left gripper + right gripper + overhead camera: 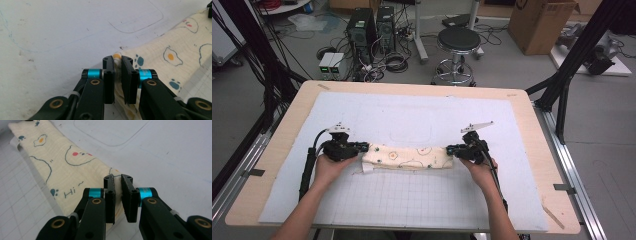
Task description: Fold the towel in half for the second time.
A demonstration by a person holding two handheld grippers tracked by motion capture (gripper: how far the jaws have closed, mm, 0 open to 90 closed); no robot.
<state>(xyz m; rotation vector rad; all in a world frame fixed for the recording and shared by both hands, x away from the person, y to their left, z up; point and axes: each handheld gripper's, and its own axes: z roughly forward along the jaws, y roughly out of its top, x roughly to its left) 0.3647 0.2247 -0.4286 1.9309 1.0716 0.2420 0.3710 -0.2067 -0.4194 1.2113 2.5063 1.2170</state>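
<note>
Left claw (117, 58) and right claw (118, 178) each apparently pinch the cloth (408, 157) (folded, printed) ends.

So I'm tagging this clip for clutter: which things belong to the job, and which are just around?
In the job:
- folded printed cloth
- left gripper, pinching its one end
- right gripper, pinching its other end

Just around:
- stool
- cardboard box
- computer towers

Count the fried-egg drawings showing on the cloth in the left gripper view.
2. One egg sits mid-cloth, right of the jaws. Another egg peeks out at the cloth's edge, just above the jaw tips. More may be hidden under the fold or behind the jaws.
</note>
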